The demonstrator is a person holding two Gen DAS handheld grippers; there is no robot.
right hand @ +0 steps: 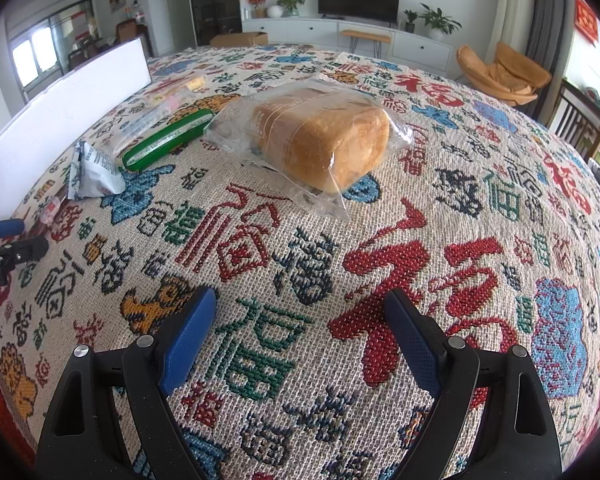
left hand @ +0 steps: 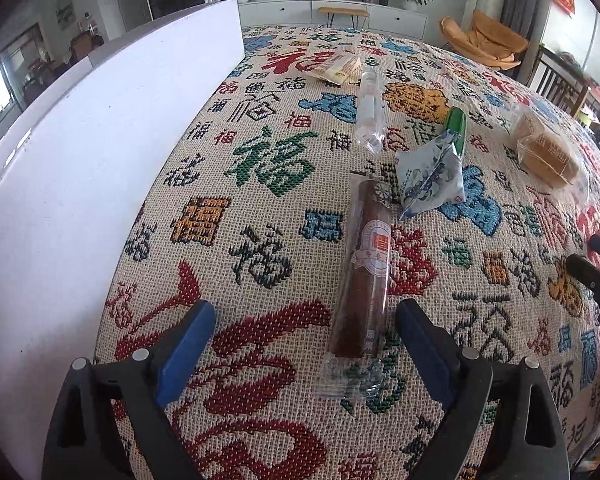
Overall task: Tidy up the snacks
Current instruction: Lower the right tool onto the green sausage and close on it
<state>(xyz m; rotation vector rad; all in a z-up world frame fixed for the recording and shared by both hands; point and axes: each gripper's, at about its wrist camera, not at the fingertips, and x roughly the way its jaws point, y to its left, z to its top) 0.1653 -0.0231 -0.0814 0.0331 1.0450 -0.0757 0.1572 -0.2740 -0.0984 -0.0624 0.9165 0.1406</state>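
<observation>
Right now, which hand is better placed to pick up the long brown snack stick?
Left. The brown snack stick lies just ahead of the open left gripper; the right gripper faces the bagged bread.

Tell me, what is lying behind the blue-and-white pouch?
A green stick pack lies just behind the blue-and-white pouch, its near end hidden by it in the left wrist view.

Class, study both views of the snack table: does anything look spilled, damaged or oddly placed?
Nothing stands out. The brown snack stick, blue-white packet and bagged bread lie sealed on the patterned cloth, simply scattered.
</observation>
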